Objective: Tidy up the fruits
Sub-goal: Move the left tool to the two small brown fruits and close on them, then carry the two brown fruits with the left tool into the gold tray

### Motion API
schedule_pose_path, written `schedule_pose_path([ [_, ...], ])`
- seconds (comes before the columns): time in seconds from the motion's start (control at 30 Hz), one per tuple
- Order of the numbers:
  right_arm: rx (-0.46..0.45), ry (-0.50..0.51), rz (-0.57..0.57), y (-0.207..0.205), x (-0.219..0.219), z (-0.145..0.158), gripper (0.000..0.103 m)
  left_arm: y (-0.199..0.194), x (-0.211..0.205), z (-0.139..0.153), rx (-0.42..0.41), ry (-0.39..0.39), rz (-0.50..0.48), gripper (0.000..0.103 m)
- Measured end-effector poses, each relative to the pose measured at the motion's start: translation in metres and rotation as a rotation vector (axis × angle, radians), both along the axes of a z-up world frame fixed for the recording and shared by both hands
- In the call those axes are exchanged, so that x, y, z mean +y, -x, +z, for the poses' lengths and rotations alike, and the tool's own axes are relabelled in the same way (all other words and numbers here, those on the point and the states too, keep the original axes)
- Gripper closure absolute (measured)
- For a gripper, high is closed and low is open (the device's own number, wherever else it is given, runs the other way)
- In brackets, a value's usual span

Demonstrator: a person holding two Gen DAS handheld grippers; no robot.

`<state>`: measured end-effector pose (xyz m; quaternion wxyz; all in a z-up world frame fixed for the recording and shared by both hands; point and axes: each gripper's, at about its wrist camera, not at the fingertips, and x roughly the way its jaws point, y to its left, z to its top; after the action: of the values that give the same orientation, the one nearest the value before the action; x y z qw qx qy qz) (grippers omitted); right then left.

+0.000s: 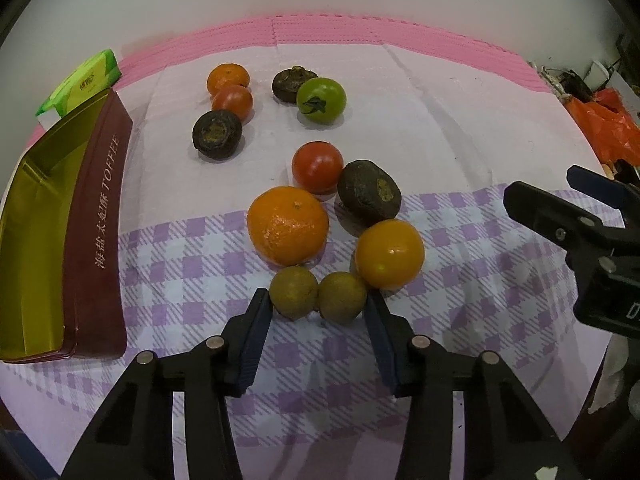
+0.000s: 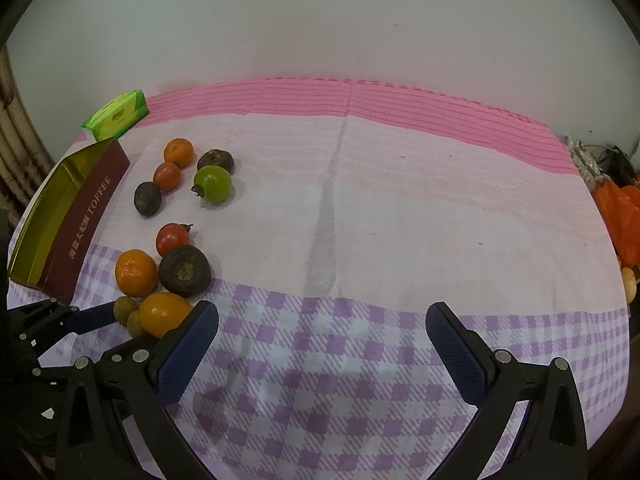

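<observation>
Two small olive-brown longans (image 1: pixel 318 298) lie side by side on the checked cloth. My left gripper (image 1: pixel 318 300) brackets the pair, one pad against each outer side. Just behind them are a yellow tomato (image 1: pixel 389 254), a mandarin (image 1: pixel 287 225), a dark water chestnut (image 1: pixel 368 192) and a red tomato (image 1: pixel 317 167). Further back lie a green tomato (image 1: pixel 321 100), another mandarin (image 1: pixel 228 78), a second red tomato (image 1: pixel 233 102) and two more chestnuts. My right gripper (image 2: pixel 323 312) hovers open over bare cloth to the right of the fruit, with nothing between its fingers.
An open gold-lined toffee tin (image 1: pixel 96 216) with maroon walls stands at the left, and a green tissue pack (image 1: pixel 80 80) lies behind it. Orange plastic bags (image 2: pixel 624 216) and clutter sit past the table's right edge. A white wall backs the table.
</observation>
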<state>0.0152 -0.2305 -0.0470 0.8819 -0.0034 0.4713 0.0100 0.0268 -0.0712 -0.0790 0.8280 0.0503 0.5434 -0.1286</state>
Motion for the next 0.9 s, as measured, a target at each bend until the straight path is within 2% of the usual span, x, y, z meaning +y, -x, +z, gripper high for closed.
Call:
schedule_pose_path([
  [0.47, 0.009, 0.000, 0.016, 0.000, 0.009, -0.008, 0.000, 0.019, 0.019, 0.019, -0.014, 0.034, 0.010, 0.059],
  [0.9, 0.040, 0.009, 0.040, 0.001, 0.018, -0.017, 0.000, 0.019, 0.048, 0.054, -0.091, 0.051, 0.058, 0.059],
])
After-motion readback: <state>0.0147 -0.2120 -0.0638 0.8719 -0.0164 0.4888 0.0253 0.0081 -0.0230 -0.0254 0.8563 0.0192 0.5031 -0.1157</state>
